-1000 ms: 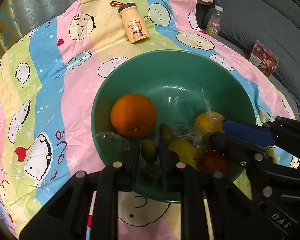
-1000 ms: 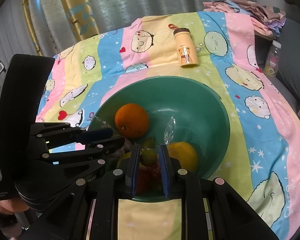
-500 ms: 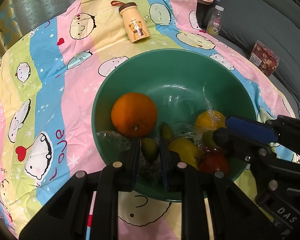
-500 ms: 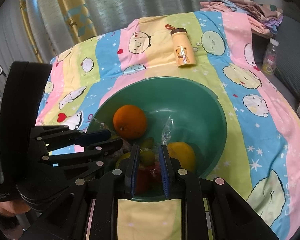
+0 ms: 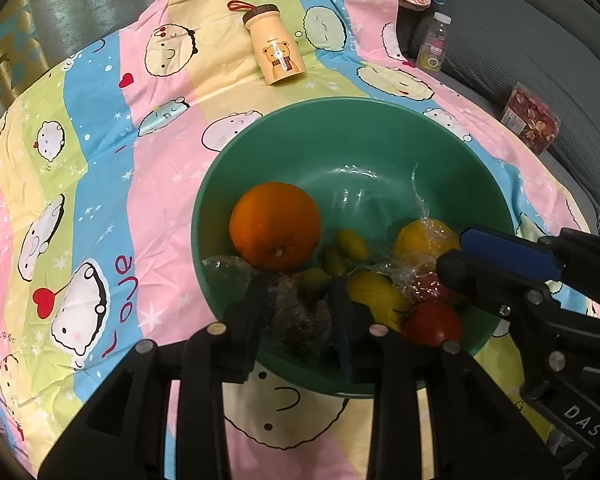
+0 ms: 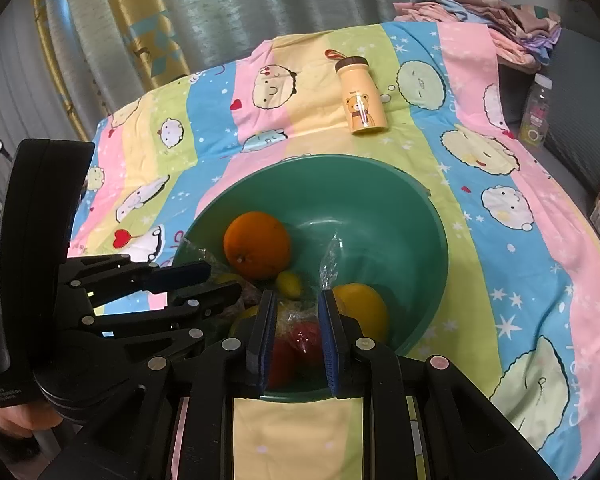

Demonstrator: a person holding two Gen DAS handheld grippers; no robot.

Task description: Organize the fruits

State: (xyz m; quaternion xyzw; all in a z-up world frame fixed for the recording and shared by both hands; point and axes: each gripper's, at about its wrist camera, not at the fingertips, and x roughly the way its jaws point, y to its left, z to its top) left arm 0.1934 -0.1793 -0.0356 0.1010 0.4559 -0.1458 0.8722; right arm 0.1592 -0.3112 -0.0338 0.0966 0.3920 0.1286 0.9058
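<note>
Green bowl (image 5: 380, 128) near the front edge of the cartoon-print cloth (image 5: 100, 184), holding an orange (image 5: 275, 226), yellow fruits, small green ones and a red fruit (image 5: 434, 322). Left tool (image 5: 300, 320) parted around a dark film-wrapped fruit (image 5: 304, 320) at the bowl's near rim. Right tool (image 6: 294, 336) parted over the red fruit. Bear bottle (image 5: 274, 56) lying beyond the bowl.

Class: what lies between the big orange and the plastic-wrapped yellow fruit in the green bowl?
Two small yellow-green fruits lie between the round orange and the wrapped yellow fruit, seen in the left wrist view.
</note>
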